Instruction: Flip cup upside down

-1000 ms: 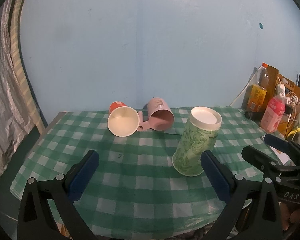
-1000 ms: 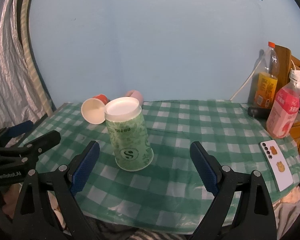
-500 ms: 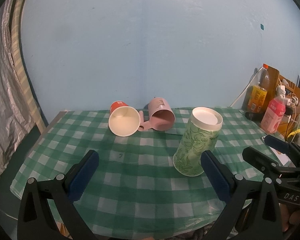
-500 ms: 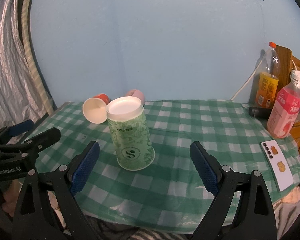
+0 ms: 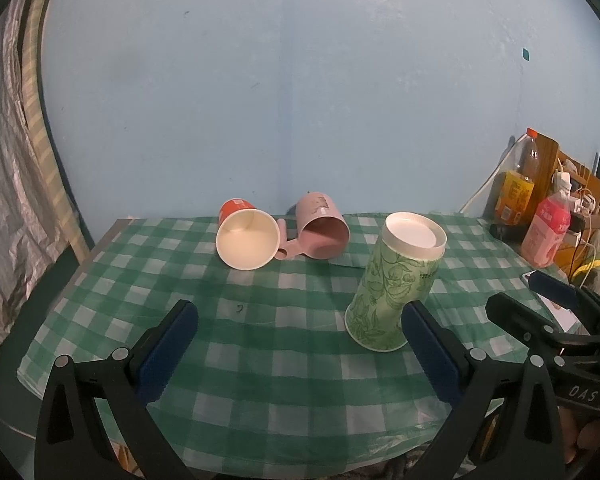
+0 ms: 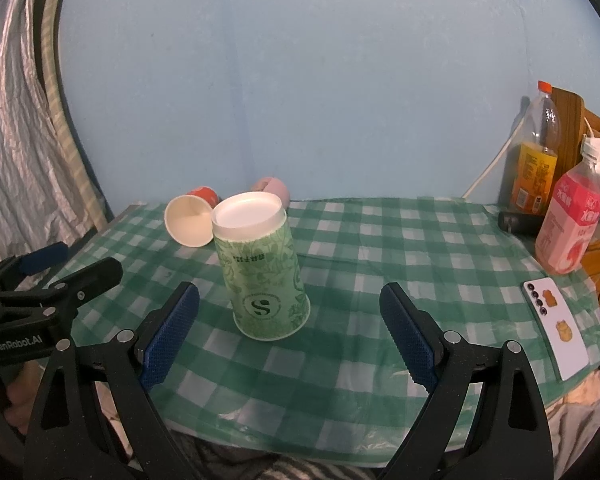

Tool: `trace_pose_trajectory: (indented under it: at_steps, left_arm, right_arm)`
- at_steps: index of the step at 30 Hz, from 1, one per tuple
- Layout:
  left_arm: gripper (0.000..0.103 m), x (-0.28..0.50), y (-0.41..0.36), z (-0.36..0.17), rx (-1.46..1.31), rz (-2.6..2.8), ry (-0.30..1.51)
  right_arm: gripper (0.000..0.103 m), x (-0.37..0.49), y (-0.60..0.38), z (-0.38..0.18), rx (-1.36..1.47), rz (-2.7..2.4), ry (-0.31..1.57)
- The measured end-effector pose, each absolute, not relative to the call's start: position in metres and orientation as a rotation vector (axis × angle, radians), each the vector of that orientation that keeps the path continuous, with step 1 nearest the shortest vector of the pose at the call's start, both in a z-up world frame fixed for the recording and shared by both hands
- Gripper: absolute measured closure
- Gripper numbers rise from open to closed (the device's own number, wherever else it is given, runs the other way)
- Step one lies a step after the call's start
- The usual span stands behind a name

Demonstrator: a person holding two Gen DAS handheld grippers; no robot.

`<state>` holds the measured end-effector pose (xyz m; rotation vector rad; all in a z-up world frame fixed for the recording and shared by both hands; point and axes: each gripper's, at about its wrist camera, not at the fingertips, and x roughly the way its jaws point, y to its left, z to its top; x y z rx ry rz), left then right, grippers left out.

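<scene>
Left wrist view: the green paper cup (image 5: 394, 286) stands upside down on the checked tablecloth (image 5: 260, 344), wide mouth on the cloth and white base facing up. It sits right of centre, just beyond the right finger of the left gripper (image 5: 300, 354). The left gripper's jaws are spread wide and hold nothing. Compared with the frame one second earlier, the cup occupies the same square of cloth and keeps the same orientation; the camera has drawn slightly back and up, so more wall shows above the table.

At the far edge, an orange paper cup (image 5: 246, 236) and a pink mug (image 5: 320, 228) lie on their sides with mouths toward the camera, touching or nearly so. Both are unchanged.

Right wrist view: the green paper cup (image 6: 260, 272) stands between the fingers of the right gripper (image 6: 290, 336) but farther out, apart from both pads. The jaws are spread wide and empty, as before. A white phone (image 6: 556, 330) lies near the right edge, and a pink bottle (image 6: 568, 228) and an orange drink bottle (image 6: 536, 164) stand at the far right.
</scene>
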<state>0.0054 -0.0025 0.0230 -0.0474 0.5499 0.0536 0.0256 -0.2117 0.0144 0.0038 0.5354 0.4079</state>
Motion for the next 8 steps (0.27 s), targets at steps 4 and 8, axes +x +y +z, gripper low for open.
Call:
trace_pose_trajectory:
  at_steps: [4, 8]
  left_arm:
    - [0.000, 0.0048, -0.0069, 0.0216, -0.045, 0.051, 0.551]
    - [0.000, 0.0035, -0.0089, 0.0205, -0.044, 0.056, 0.552]
  right_arm:
    - [0.012, 0.0252, -0.2122, 0.0137, 0.006, 0.408, 0.534]
    - [0.012, 0.0248, -0.2117, 0.0133, 0.004, 0.409, 0.538]
